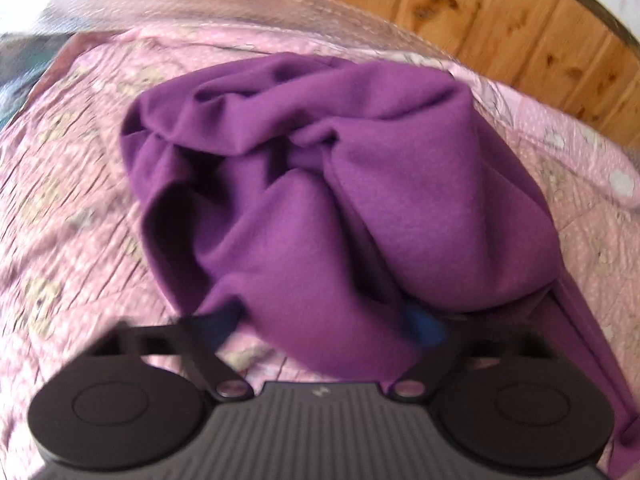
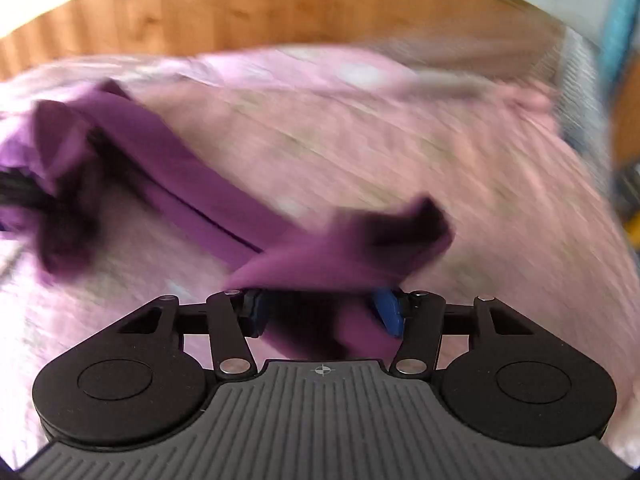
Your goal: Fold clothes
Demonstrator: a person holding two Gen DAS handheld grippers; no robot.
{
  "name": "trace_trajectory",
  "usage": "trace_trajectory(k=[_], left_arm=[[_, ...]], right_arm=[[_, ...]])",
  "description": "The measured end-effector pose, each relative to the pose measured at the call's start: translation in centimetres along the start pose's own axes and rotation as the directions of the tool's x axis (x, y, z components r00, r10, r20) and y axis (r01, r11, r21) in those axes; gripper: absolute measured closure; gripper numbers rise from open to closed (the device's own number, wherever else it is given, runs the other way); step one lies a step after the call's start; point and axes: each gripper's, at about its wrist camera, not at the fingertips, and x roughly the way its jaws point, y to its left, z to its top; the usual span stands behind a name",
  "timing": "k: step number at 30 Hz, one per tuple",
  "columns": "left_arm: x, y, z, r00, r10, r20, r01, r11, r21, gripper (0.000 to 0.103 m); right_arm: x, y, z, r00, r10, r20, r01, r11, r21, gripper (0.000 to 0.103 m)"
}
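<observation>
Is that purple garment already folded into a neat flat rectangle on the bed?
No, the purple garment sits in a crumpled, bunched heap on the pink quilt.

Right wrist view is smeared with motion blur, so the pink quilt (image 2: 440, 152) pattern is unreadable there. The purple garment (image 2: 192, 184) runs off the left edge, so can't tell what it is. In the left view the cloth drapes over the left gripper (image 1: 320, 320), hiding its fingertips. The dark stuff at far left (image 1: 16, 52) is too blurry to identify.
</observation>
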Motion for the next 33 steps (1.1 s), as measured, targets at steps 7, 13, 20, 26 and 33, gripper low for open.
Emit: trace_trajectory(k=[7, 13, 20, 26, 33], left_arm=[[-12.9, 8.9, 1.7, 0.935, 0.072, 0.347, -0.022, 0.989, -0.145, 0.092], [-15.9, 21.5, 0.4, 0.904, 0.336, 0.264, -0.242, 0.911, -0.333, 0.091], [-17.6, 21.1, -1.8, 0.888, 0.308, 0.343, -0.194, 0.925, -0.326, 0.091], [-25.4, 16.7, 1.6, 0.743, 0.193, 0.641, -0.082, 0.976, -0.2, 0.091], [-27.3, 5.2, 10.9, 0.749, -0.224, 0.624, 0.178, 0.975, 0.136, 0.085]], right_arm=[[0.8, 7.8, 6.9, 0.973, 0.173, 0.152, -0.157, 0.981, -0.112, 0.023], [4.7, 16.9, 9.2, 0.928, 0.371, 0.036, -0.354, 0.908, -0.225, 0.015], [11.5, 23.3, 8.7, 0.932, 0.338, -0.128, -0.361, 0.867, -0.344, 0.092], [-3.2, 13.6, 17.3, 0.794, 0.591, 0.141, -0.574, 0.806, -0.147, 0.096], [-10.8, 6.2, 14.6, 0.65, 0.737, 0.186, -0.76, 0.637, 0.13, 0.095]])
